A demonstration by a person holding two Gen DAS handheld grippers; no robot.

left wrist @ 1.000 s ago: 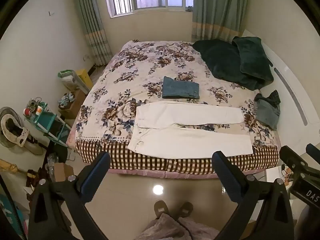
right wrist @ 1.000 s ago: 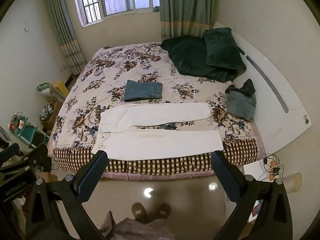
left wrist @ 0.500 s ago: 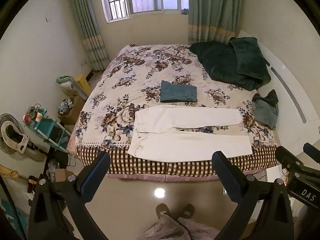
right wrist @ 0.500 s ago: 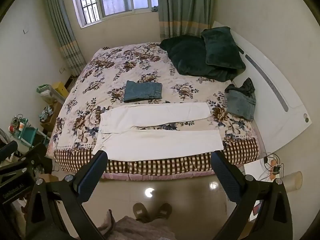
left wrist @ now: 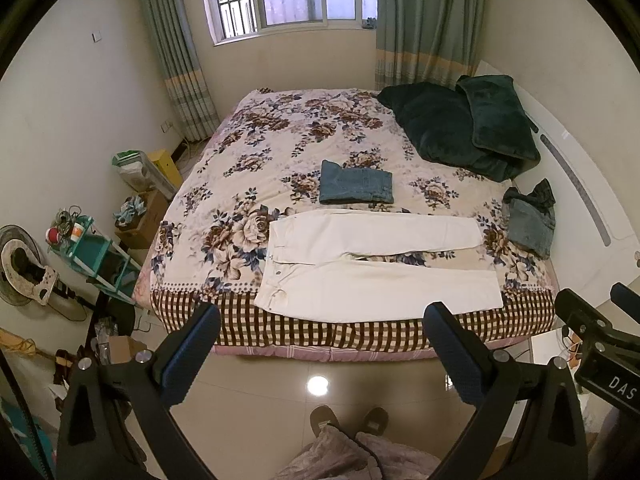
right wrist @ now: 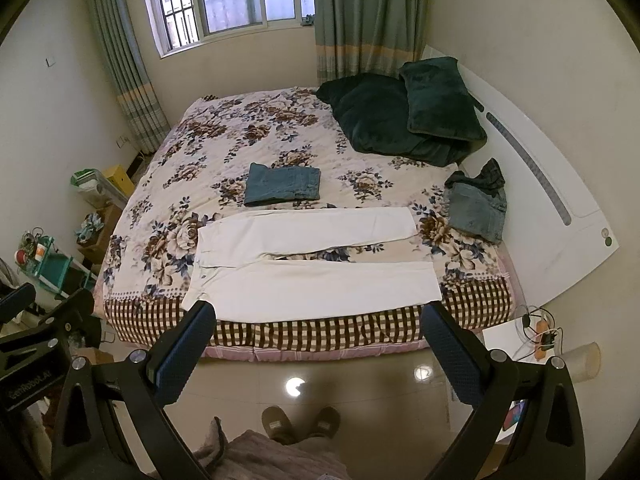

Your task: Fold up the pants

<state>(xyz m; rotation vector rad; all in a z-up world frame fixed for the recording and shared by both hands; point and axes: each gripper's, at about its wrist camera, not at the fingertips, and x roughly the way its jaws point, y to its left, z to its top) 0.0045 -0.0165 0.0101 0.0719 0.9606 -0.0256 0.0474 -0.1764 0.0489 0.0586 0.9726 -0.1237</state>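
tools first: left tool [left wrist: 320, 332] hangs released, fingers wide, gripping nothing, out over the floor short of the bed [left wrist: 280, 332]. right tool [right wrist: 316, 330] is the same, spread and empty. beyond them the white pants [left wrist: 376, 264] lie flat along the bed's near edge, waistband to the left, legs running right and slightly parted. folded jeans [left wrist: 356, 188] sit just behind. judging by this, the fold hasn't started; it's the approach. next move calls for closing in and pinching one leg's outer edge to lay it over the other.
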